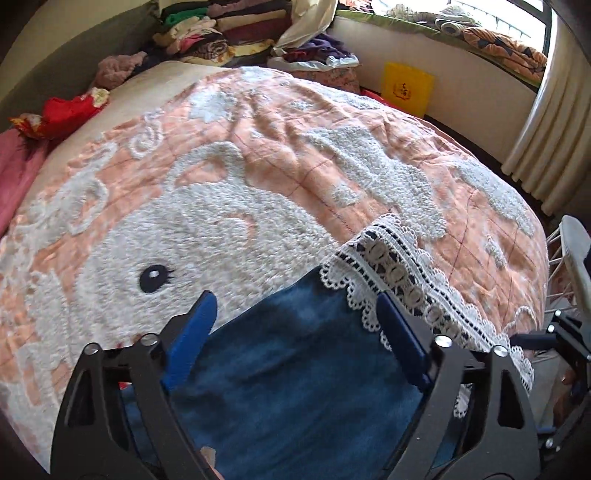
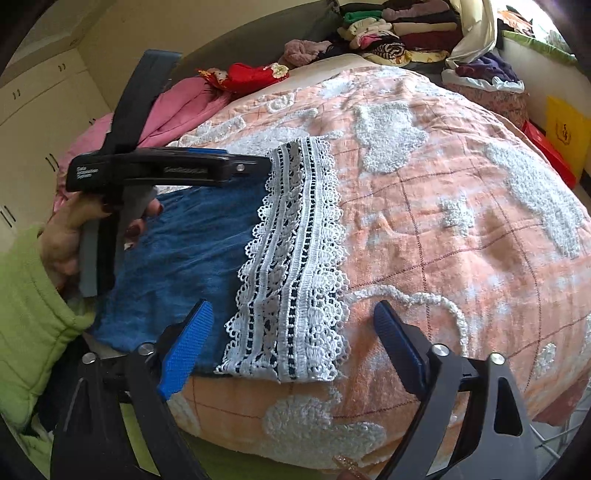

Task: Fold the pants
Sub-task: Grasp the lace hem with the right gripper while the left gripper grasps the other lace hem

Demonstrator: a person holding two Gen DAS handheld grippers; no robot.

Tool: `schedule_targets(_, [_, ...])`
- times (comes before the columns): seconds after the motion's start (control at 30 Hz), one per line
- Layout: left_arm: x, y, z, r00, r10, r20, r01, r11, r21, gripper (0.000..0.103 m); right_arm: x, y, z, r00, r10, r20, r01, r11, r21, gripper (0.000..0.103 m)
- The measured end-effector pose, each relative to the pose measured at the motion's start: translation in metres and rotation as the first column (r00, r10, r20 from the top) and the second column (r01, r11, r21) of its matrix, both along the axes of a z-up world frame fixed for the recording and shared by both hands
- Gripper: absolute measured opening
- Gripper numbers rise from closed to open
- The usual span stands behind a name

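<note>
the blue pants [image 2: 184, 251] lie flat on the bed [image 2: 461, 229], on the peach quilt with its white fleecy patches, at the near edge closest to the person. the white lace hem [image 2: 295, 266] marks the cuff end, and it points away toward the middle of the bed, so the garment's long axis runs from the person out across the quilt, with the lace band crossing it.

here's the left gripper [image 1: 295, 325], fingers spread wide, hovering right above the denim with the lace just ahead and to its right. nothing pinched between them. from the right wrist view you can see that same tool [image 2: 170, 170] coming in side-on at the far corner of the lace, the left hand [image 2: 81, 229] wrapped round its handle, green sleeve [image 2: 26, 314] below.

and the right gripper [image 2: 291, 339] is wide open too, sitting at the near corner of the lace, one finger over the blue cloth, the other over bare quilt. whether the tips touch the fabric, hard to tell.

so each tool stands by one corner of the cuff end, left on the far side, right on the near side. my read: the next move needs both to close on those corners and carry the cuff back along the long axis toward the waist.

piles of folded clothes [image 2: 399, 33] sit well apart at the head of the bed.
</note>
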State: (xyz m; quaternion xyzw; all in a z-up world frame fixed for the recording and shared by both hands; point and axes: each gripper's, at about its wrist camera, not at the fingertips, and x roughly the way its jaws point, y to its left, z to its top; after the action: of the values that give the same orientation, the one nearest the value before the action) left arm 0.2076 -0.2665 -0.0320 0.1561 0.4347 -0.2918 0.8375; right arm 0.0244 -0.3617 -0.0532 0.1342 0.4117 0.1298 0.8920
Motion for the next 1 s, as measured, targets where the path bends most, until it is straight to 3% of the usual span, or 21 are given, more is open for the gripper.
schedule_targets(0.03, [0.003,-0.001,-0.004,1.0,0.0,-0.018,-0.001,1.0,-0.009,0.07,0.001,0.0,0.0,1.0,0.0,0.001,0.0,1.0,0.004,0.066])
schedule_targets(0.1, [0.006,-0.003,-0.011,0.999,-0.004,-0.051,0.003,1.0,-0.024,0.058,0.003,0.001,-0.001,1.0,0.02,0.0,-0.02,1.0,0.017,0.059])
schedule_targets(0.17, [0.005,-0.004,-0.015,0.998,-0.016,-0.056,0.014,0.999,-0.032,0.055,0.006,0.002,-0.001,1.0,0.029,0.001,-0.029,0.999,0.013,0.057])
schedule_targets(0.37, [0.007,-0.008,-0.017,0.998,-0.038,-0.056,0.034,0.998,-0.06,0.056,0.02,0.001,-0.008,0.999,0.043,-0.003,-0.042,0.997,0.066,0.055])
schedule_targets(0.53, [0.007,-0.013,-0.02,0.998,-0.045,-0.042,0.043,0.998,-0.049,0.053,0.029,0.002,-0.008,0.998,0.068,0.002,-0.068,0.992,0.111,0.034])
schedule_targets(0.57, [0.006,-0.012,-0.02,0.998,-0.05,-0.041,0.048,0.997,-0.054,0.044,0.03,0.003,-0.007,0.997,0.071,0.001,-0.071,0.991,0.117,0.033])
schedule_targets(0.6, [0.004,-0.012,-0.02,0.996,-0.066,-0.054,0.062,0.995,-0.075,0.026,0.032,0.003,-0.006,0.997,0.073,0.001,-0.072,0.991,0.116,0.031])
schedule_targets(0.77, [-0.005,-0.013,-0.017,0.997,-0.076,-0.02,0.075,0.994,-0.076,0.016,0.035,0.01,0.001,0.996,0.087,0.013,-0.088,0.989,0.117,0.028])
schedule_targets(1.0, [-0.008,0.012,0.002,0.998,-0.064,-0.02,0.058,0.977,-0.204,0.01,0.035,0.026,0.021,0.991,0.122,0.046,-0.126,0.988,0.087,0.028])
